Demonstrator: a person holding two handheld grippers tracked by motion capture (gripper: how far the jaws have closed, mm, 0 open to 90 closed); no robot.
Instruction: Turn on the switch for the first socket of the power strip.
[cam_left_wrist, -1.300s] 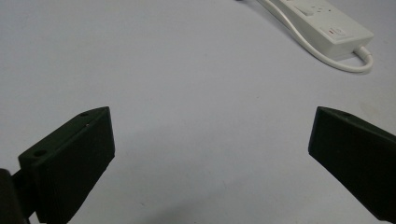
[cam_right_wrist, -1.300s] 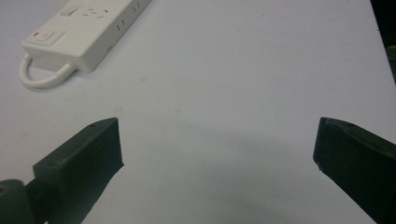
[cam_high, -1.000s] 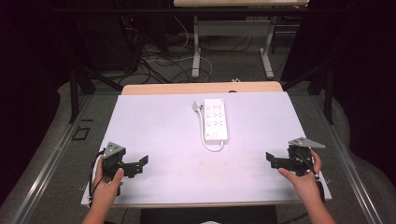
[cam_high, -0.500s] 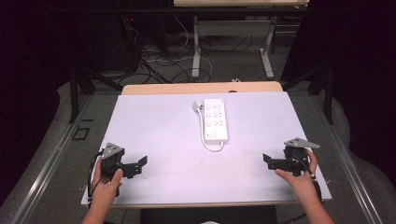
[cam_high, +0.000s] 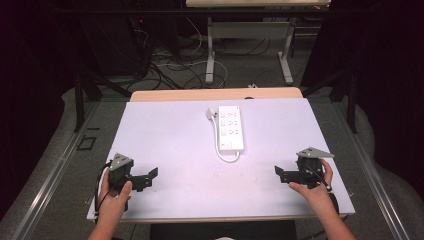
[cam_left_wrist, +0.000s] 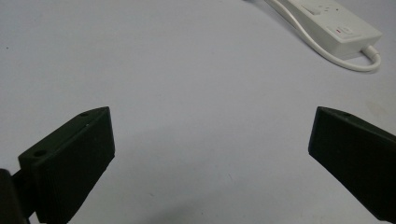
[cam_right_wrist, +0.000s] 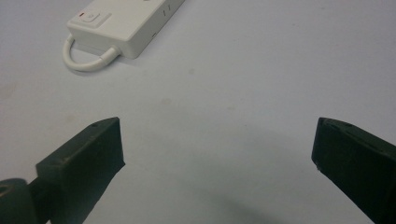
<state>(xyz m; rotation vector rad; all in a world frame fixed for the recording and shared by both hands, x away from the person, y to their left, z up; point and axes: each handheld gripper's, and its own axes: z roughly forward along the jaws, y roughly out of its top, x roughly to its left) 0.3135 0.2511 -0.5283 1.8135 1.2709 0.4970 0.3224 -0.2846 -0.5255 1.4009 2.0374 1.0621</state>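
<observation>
Item: white power strip (cam_high: 231, 128), lying flat near the middle of the table (cam_high: 165, 125), long axis running away from me, its plug (cam_high: 212, 113) at the far left corner and its white cord (cam_high: 227, 156) looped out of the near end. In my right gripper view the switch (cam_right_wrist: 92, 17) sat at that near end, just above the cord loop.

Item: my left gripper (cam_high: 148, 179), at the near left of the table, jaws spread wide, nothing between them. Well apart from the strip.

Item: my right gripper (cam_high: 281, 174), at the near right, jaws likewise wide and empty, also well apart from the strip.

Note on handling: I judged the reach not yet begun. To do it well I meant to bring both grippers in low and level, one to each long side of the strip, clear of the cord loop, and close on the flat body rather than on the cord or the switch.
</observation>
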